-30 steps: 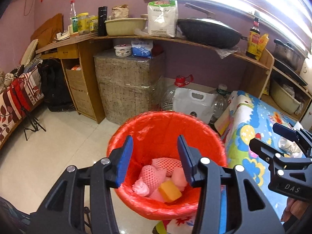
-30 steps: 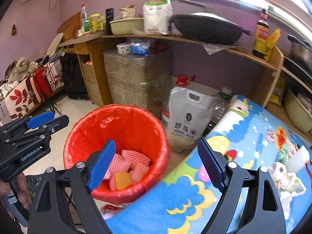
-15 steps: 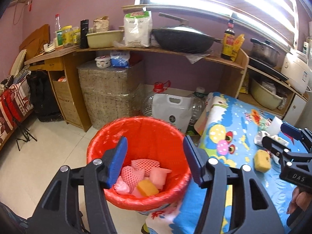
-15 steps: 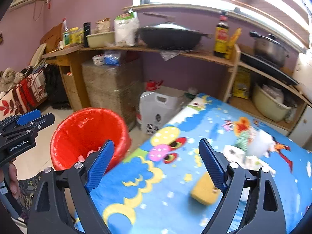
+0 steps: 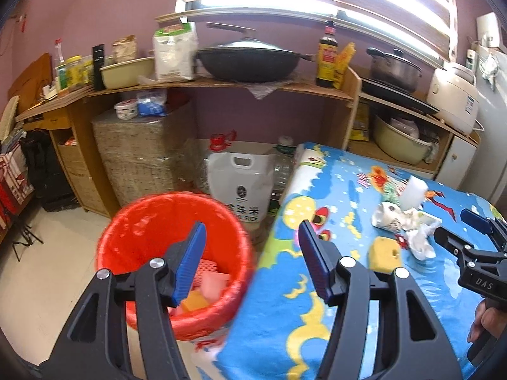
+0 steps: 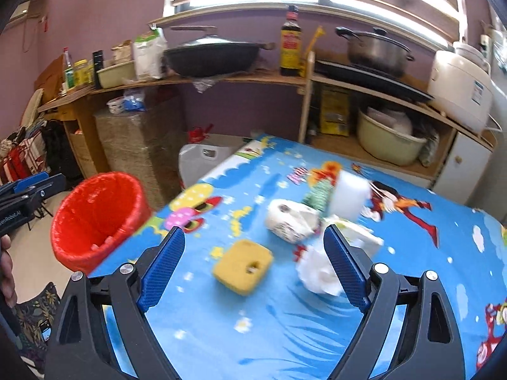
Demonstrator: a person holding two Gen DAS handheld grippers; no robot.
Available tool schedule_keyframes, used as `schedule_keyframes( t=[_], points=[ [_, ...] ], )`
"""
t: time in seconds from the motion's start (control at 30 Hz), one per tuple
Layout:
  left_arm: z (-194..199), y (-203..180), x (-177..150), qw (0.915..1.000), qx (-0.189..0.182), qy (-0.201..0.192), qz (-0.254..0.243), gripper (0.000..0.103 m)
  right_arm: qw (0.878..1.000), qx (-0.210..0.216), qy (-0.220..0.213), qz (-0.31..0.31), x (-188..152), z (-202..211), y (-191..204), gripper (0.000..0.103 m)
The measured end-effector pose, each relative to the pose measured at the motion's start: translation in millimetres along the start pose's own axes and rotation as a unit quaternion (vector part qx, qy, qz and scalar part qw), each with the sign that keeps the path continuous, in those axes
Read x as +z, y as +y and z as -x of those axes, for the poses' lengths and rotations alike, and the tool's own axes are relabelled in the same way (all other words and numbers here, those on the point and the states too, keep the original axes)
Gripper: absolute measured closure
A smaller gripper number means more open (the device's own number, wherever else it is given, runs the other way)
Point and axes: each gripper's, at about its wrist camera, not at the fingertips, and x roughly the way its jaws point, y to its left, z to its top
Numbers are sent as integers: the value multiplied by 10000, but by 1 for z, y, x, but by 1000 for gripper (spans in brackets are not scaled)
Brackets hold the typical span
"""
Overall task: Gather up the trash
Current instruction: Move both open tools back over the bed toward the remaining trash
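My left gripper [image 5: 253, 236] stands open and empty, over the gap between the red bin [image 5: 142, 231] and the table edge. Inside the bin lie pink foam nets [image 5: 210, 280] and an orange sponge [image 5: 193, 302]. My right gripper [image 6: 253, 240] is open and empty above the blue cartoon tablecloth [image 6: 412, 269]. A yellow sponge [image 6: 244, 266] lies just ahead between its fingers. A crumpled white tissue [image 6: 317, 274] sits by the right finger. Behind them a paper cup [image 6: 290, 218] lies on its side next to a white foam block [image 6: 350, 194]. The left wrist view also shows the right gripper [image 5: 456, 228] and the sponge [image 5: 383, 253].
The bin [image 6: 98, 218] stands on the floor off the table's left edge. A white rice bag [image 5: 242, 186] and bottles stand behind it. Wooden shelves [image 5: 285, 87] along the wall carry a wok, pots and a rice cooker [image 6: 459, 79]. The left gripper [image 6: 50, 179] shows at the far left.
Both views have swung right, from the bin toward the table. The left jaws have widened. The yellow sponge and paper trash now lie right before the right gripper.
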Motion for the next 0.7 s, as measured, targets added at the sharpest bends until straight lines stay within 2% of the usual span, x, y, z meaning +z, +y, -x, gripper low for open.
schedule_keyframes(
  t=[0.27,0.7],
  points=[
    [-20,-39,-4,9994,-260,136,-205,44,9995,-196,160,-173,-17,-9,-35,19],
    [-54,-70,-8,9975,-448,356,-413,44,9978,-297,418,-429,-33,-38,-66,19]
  ],
)
